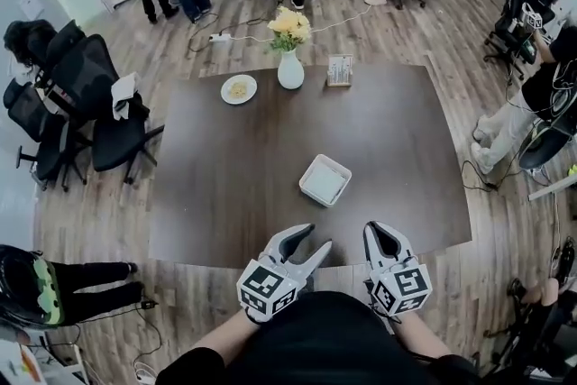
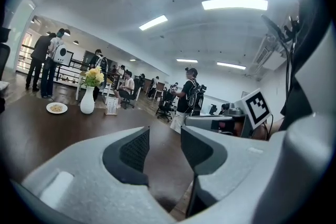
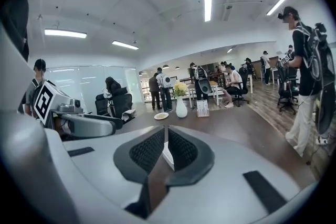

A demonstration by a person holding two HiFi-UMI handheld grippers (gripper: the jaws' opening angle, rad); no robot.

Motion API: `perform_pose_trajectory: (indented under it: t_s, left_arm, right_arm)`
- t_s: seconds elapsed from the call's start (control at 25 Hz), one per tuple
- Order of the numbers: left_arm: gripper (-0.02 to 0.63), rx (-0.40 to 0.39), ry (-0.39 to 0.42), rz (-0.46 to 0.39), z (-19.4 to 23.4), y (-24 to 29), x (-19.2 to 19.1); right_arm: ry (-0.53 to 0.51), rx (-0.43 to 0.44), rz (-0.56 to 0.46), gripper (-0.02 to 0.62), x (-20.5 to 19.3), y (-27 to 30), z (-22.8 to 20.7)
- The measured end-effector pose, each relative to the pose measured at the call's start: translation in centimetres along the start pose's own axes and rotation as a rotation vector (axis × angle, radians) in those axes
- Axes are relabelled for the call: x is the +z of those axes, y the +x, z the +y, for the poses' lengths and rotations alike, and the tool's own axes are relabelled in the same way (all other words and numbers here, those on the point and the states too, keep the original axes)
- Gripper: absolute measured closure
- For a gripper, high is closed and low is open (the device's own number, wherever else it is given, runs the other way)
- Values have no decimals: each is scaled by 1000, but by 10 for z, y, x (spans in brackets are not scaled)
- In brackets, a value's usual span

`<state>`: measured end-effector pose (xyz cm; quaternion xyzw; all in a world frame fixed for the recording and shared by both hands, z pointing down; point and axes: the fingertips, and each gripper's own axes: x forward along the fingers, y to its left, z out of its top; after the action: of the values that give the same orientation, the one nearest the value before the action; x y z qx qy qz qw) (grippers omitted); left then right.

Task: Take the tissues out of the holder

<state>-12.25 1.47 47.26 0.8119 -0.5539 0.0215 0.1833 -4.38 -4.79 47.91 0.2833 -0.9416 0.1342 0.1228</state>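
Observation:
A white square tissue holder lies on the dark brown table, right of the middle and toward the near edge. An upright stand with paper in it is at the far edge; it also shows in the right gripper view. My left gripper hovers at the near table edge, jaws open and empty, short of the white holder. My right gripper is beside it, shut with nothing in it. In the right gripper view a corner of the white holder peeks past the closed jaws.
A white vase with yellow flowers and a small plate of food stand at the table's far side. Black office chairs crowd the left edge. People stand and sit around the room; cables run across the wooden floor.

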Motion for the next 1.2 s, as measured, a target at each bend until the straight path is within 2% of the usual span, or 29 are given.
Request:
perform_pose_trajectory:
  t_s: [0.2, 0.44, 0.72, 1.0, 1.12, 1.2]
  left_arm:
    - [416, -18, 24, 56, 64, 14, -5]
    - [414, -38, 84, 141, 110, 44, -22]
    - [414, -24, 112, 271, 140, 91, -56]
    - [414, 1, 90, 430, 170, 119, -107]
    - [414, -6, 124, 499, 177, 131, -118]
    - [414, -16, 155, 581, 181, 138, -127]
  right_arm:
    - [-36, -48, 69, 577, -5, 53, -11]
    - [-57, -28, 197, 506, -31, 106, -18]
    - [-129, 45, 344, 463, -76, 158, -35]
    - [-202, 116, 470, 437, -123, 196, -40]
    - [-234, 140, 520, 426, -132, 205, -41]
    - [-260, 160, 553, 419, -135, 208, -41]
